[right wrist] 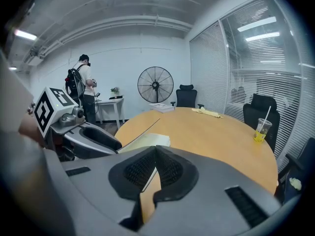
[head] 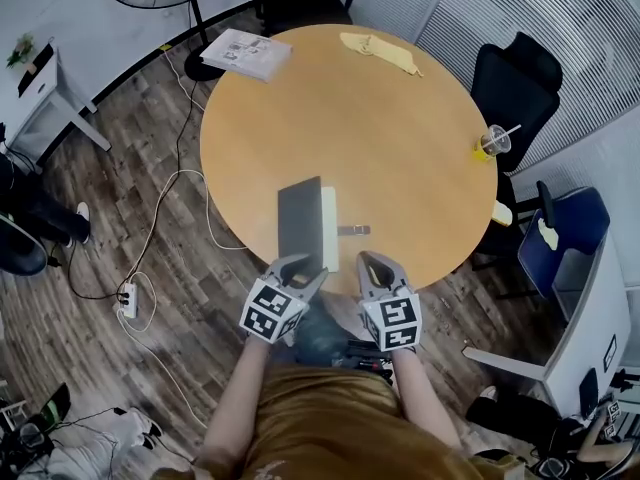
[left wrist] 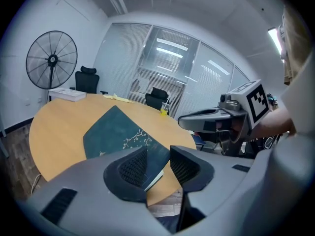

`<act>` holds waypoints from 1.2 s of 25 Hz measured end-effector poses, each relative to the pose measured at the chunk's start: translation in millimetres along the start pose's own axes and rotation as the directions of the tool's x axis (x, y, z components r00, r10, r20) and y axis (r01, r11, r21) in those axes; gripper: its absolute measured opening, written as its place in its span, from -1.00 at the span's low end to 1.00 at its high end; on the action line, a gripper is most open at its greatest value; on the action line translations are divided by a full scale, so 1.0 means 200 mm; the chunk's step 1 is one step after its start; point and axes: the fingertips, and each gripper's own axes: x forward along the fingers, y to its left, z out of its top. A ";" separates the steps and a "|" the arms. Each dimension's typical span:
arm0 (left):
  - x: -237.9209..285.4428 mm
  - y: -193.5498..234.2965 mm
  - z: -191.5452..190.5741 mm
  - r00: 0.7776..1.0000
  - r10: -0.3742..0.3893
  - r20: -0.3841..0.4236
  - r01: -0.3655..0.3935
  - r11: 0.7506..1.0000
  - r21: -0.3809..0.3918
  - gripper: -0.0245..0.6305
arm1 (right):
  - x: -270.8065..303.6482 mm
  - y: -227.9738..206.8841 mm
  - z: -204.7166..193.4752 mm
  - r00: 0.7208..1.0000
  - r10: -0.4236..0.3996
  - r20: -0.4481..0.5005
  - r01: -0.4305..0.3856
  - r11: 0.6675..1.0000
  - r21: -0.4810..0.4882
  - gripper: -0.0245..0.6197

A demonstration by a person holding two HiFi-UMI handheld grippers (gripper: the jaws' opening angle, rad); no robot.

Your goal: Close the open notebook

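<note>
The notebook (head: 301, 222) lies near the front edge of the round wooden table (head: 400, 158). Its dark teal cover (left wrist: 115, 132) is tilted over the cream pages (right wrist: 147, 141), and a strip of page shows along the right side. My left gripper (head: 300, 269) is at the notebook's near end. It is open, and the notebook's near corner shows between its pads (left wrist: 134, 167) without touching them. My right gripper (head: 373, 264) hovers just right of the notebook over the table edge, and its pads (right wrist: 170, 168) meet with nothing between them.
A small grey strip (head: 353, 230) lies right of the notebook. Farther back are a stack of papers (head: 245, 53), a yellow cloth (head: 380, 53) and a cup with a straw (head: 492, 143). Office chairs (head: 515, 78) ring the table. Cables and a power strip (head: 128, 300) lie on the floor at left.
</note>
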 end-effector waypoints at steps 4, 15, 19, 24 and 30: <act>0.02 -0.01 -0.01 1.000 -0.007 -0.010 0.007 1.000 0.008 -0.43 | 0.01 -0.01 -0.01 1.000 -0.004 -0.001 0.004 1.000 0.009 -0.89; 0.12 -0.03 -0.03 0.998 -0.040 -0.044 0.043 0.997 0.063 -0.42 | 0.06 -0.06 -0.03 1.000 -0.016 -0.021 0.017 0.999 0.032 -0.89; 0.15 -0.03 -0.07 0.995 -0.064 -0.076 0.069 0.995 0.070 -0.41 | 0.09 -0.09 -0.05 0.999 -0.023 -0.042 0.025 0.999 0.047 -0.89; 0.20 -0.04 -0.10 0.991 -0.087 -0.102 0.095 0.992 0.081 -0.41 | 0.14 -0.10 -0.05 0.999 -0.018 -0.045 0.020 0.999 0.047 -0.89; 0.25 0.01 -0.15 0.990 -0.074 -0.119 0.083 0.994 0.073 -0.53 | 0.16 -0.12 -0.10 0.997 -0.020 -0.072 0.024 0.998 0.060 -0.89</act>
